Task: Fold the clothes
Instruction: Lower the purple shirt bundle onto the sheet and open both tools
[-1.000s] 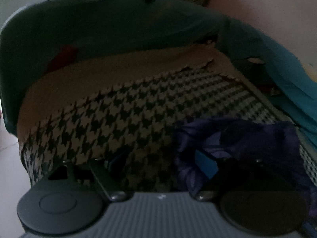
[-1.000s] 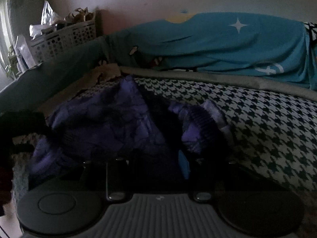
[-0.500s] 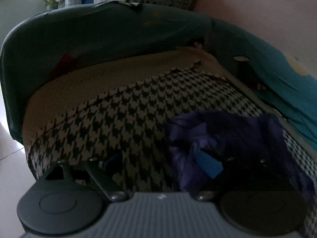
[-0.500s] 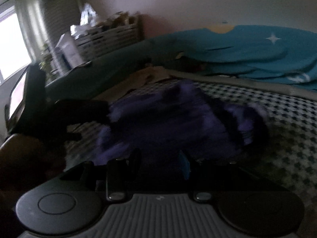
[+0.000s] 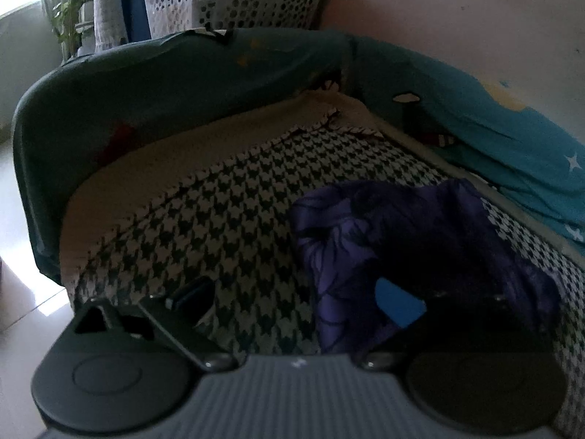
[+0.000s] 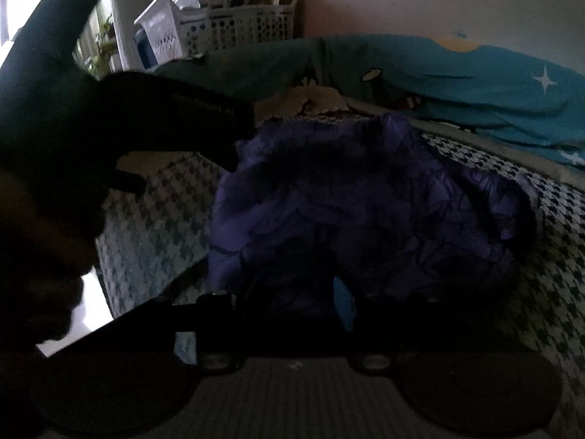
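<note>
Purple garment [image 6: 365, 201] bunched on houndstooth blanket [image 5: 226, 219], toward sofa's back edge. Since second ago, both grippers pulled back; cloth more gathered. Left gripper [image 5: 292, 300] jaws spread wide, empty. Right gripper [image 6: 292, 303] too dark, grip unclear. Fold stage undecided.

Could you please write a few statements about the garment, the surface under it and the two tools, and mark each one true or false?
1. The garment is purple. True.
2. It lies on a plain white sheet. False: it lies on a black-and-white houndstooth cover.
3. The left tool is open, with one finger against the garment. True.
4. The garment is folded into a flat square. False: it is a crumpled heap.
5. A perforated basket stands behind the couch. True.
6. The right tool is far from the garment. False: it sits at its near edge; its fingers are too dark to read.
</note>
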The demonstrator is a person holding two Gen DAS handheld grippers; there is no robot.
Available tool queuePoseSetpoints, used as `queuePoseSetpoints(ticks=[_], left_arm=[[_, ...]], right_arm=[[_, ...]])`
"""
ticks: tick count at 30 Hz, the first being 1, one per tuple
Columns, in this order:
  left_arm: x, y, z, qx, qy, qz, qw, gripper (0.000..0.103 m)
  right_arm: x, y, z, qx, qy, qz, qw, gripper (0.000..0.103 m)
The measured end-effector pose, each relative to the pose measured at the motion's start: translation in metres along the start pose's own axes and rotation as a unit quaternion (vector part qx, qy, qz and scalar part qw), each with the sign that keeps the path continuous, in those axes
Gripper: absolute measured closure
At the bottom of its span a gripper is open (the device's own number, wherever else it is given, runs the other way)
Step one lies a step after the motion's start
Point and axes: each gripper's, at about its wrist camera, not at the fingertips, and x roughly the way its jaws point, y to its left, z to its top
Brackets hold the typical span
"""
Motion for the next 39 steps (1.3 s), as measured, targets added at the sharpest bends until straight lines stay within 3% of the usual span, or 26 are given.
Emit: queuePoseSetpoints(ticks=[8,13,18,39], left_arm=[[-0.013,0.003,-0.01,0.003,-0.001,-0.002,1.0,0.002],[-0.021,0.008,-0.017,0.002,-0.003,-0.004,1.0,0.0],[-0.028,0.007,-0.025,0.007,-0.001,-0.008,0.9999,0.0],[-0.044,-0.035,-0.081,0.081,0.031,-0.044,0.9953,0.0]], right_arm=[[0.004,0.003,0.001,-0.006,0.011,-0.014,1.0,0.057],[-0.01,-0.003,0.005,0.028,0.022,-0.008,0.999,0.057],[-0.026,-0.008,0.003,0.041,0.037,-0.028,0.998,0.057],[-0.078,-0.056,-0.006,0.104,0.044,-0.111,0.987,0.036]])
